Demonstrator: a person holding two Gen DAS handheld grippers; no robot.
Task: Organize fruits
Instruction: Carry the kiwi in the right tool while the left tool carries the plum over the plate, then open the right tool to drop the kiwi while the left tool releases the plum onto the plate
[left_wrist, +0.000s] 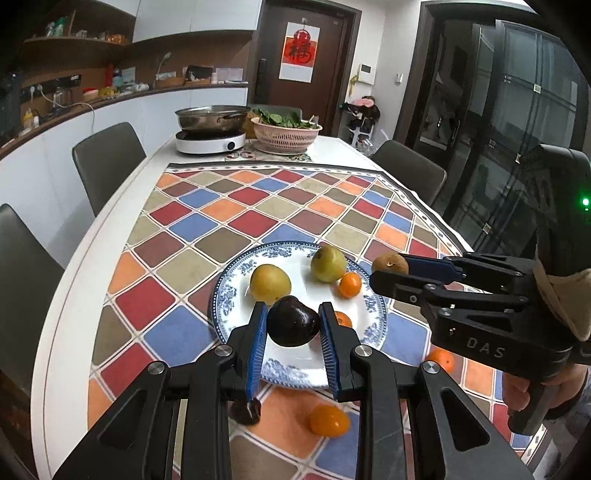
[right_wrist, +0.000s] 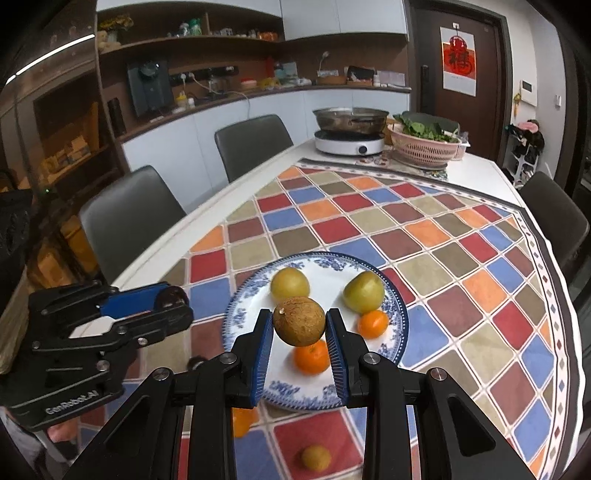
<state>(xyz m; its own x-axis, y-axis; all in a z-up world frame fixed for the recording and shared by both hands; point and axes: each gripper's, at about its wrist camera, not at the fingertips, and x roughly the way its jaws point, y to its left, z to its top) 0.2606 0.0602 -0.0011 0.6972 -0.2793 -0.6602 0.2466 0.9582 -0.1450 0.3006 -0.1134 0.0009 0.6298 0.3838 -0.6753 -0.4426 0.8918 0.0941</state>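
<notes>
Presently: two fruits held over a blue-and-white plate (left_wrist: 236, 273), one in each gripper.

Item, dark plum-coloured fruit (left_wrist: 293, 321), lower centre of the left wrist view, clamped between the blue pads of the left gripper (left_wrist: 293, 325) above the plate's near rim. Item, brown kiwi-like fruit (right_wrist: 299, 321), centre of the right wrist view, clamped in the right gripper (right_wrist: 299, 326) over the plate. On the plate: two yellow-green pears (left_wrist: 270, 282) (left_wrist: 328, 264) and two small oranges (right_wrist: 373, 324) (right_wrist: 312, 356). Off the plate, on the checked tablecloth (left_wrist: 229, 218) toward the lower edge: an orange fruit (left_wrist: 328, 421), a small dark fruit (left_wrist: 246, 411), another orange (left_wrist: 441, 360). Upper centre: steel pan on white cooker (left_wrist: 210, 142), pink colander of greens (left_wrist: 284, 134).
</notes>
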